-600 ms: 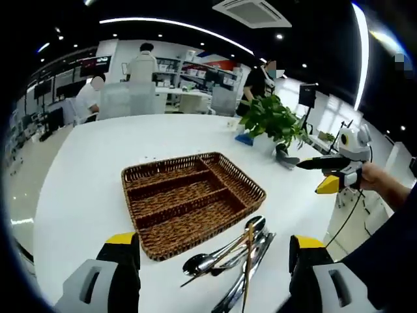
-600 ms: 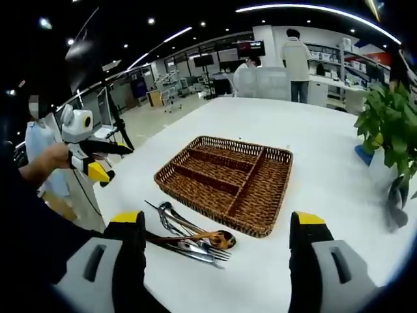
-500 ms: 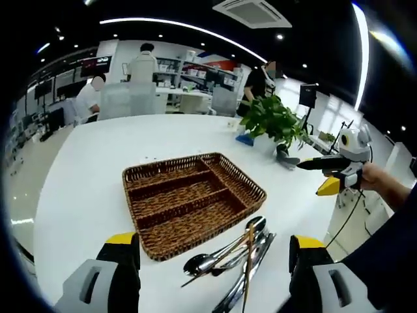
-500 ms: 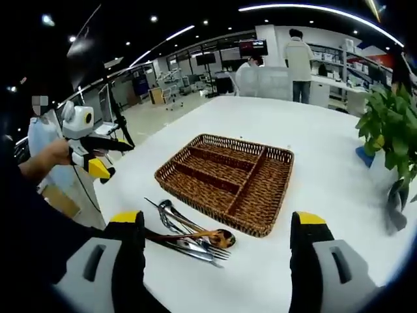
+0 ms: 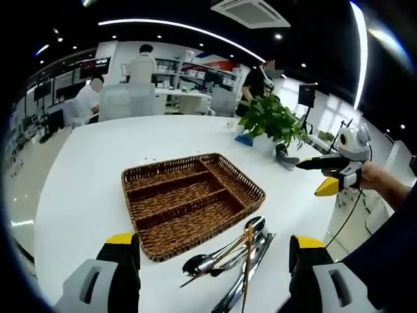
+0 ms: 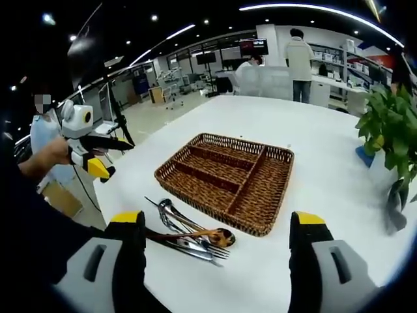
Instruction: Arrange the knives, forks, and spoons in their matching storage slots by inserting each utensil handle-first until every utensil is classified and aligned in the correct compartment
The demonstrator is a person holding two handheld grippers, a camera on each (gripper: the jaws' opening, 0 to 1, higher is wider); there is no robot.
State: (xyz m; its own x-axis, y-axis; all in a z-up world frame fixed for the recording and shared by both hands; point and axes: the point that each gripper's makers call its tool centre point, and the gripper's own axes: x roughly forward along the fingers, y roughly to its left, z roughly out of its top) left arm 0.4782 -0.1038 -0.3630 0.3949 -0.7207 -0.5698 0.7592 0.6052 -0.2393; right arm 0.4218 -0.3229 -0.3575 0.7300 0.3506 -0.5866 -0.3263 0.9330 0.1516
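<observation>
A brown wicker tray (image 5: 156,171) (image 6: 277,153) with three long slots lies on the white table, with nothing in the slots. A pile of metal spoons, forks and knives (image 5: 236,257) (image 6: 189,238), one with a wooden handle, lies beside the tray's near edge. My left gripper (image 5: 212,277) is open, above the table just short of the pile. My right gripper (image 6: 215,261) is open too, held above the pile. In the left gripper view the right gripper (image 5: 335,171) shows at the right, held by a hand. In the right gripper view the left gripper (image 6: 91,153) shows at the left.
A green potted plant (image 5: 272,120) (image 6: 391,127) stands on the table beyond the tray. The white table (image 5: 85,176) has bare room around the tray. People stand at desks in the background (image 5: 142,65).
</observation>
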